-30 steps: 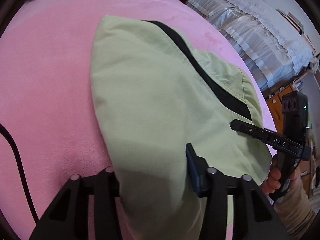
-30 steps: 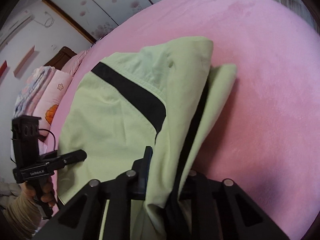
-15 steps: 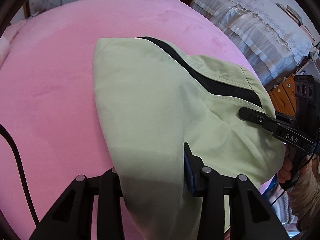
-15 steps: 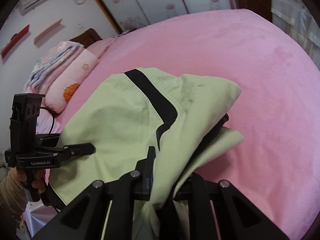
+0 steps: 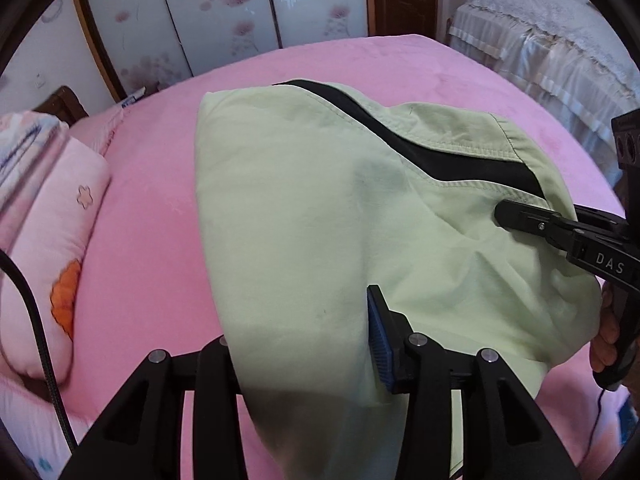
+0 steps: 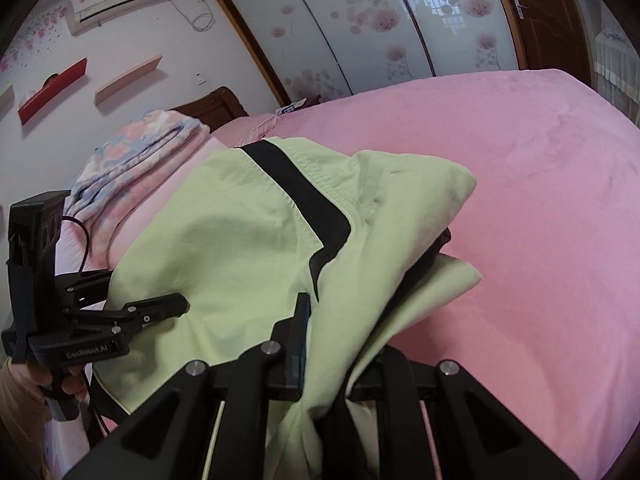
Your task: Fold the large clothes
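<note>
Both tools now sit higher above the pink bed (image 5: 152, 184) than a second ago; more of the wardrobe doors (image 5: 224, 16) shows. Left tool (image 5: 304, 344) is partly closed on a thick bunch of the green garment (image 5: 288, 200), its jaws just widening slightly. Right tool (image 6: 340, 344) is clamped nearly shut on another edge. The garment hangs lifted, far end on the bed. Judgement: carry for the next fold.

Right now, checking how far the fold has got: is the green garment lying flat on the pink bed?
No, the green garment hangs bunched from both grippers above the pink bed.
</note>
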